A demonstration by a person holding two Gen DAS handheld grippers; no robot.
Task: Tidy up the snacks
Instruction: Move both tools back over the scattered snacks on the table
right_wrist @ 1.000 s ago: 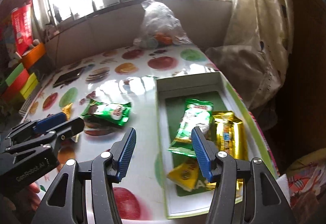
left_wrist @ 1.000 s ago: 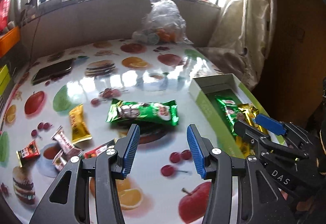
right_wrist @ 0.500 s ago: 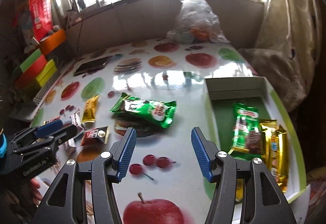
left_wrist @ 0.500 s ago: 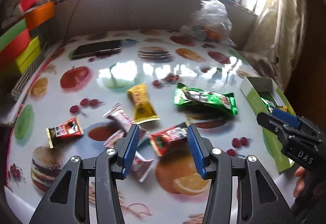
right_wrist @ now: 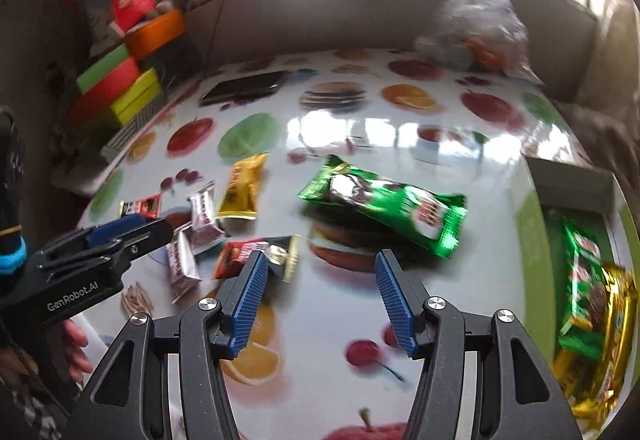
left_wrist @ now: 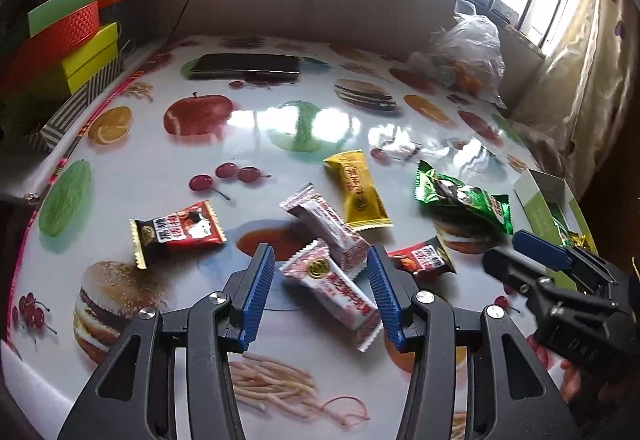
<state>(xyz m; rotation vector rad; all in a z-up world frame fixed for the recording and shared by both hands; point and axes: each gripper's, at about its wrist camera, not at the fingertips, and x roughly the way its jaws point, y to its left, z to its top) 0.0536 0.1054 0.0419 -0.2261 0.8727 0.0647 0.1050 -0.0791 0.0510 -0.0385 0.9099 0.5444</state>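
The left gripper [left_wrist: 320,294] hangs over the surface [left_wrist: 248,143] with its blue pads apart and nothing pinched; a white-and-red snack packet [left_wrist: 336,292] lies on the surface in the gap between them, touching neither pad as far as I can see. It is a crinkle-edged sachet with a gold round emblem, its long axis slanting from near the left pad down toward the right one. A second white packet [left_wrist: 328,224] lies just beyond, overlapping its far end and slanting the same way. Beyond that, a yellow packet [left_wrist: 357,191] points away from the gripper, leaning slightly left. Off to the left lies a red-and-black packet [left_wrist: 178,232], crosswise; to the right another small red packet [left_wrist: 424,258], then a long green packet [left_wrist: 464,199] running crosswise and dipping to the right.

The right gripper [right_wrist: 320,294] is also spread, holding nothing, above a bare patch of surface. The green packet [right_wrist: 392,207] lies just ahead of it, crosswise, blurred. At far right sits a green-lined box [right_wrist: 532,236] with green and gold packets inside
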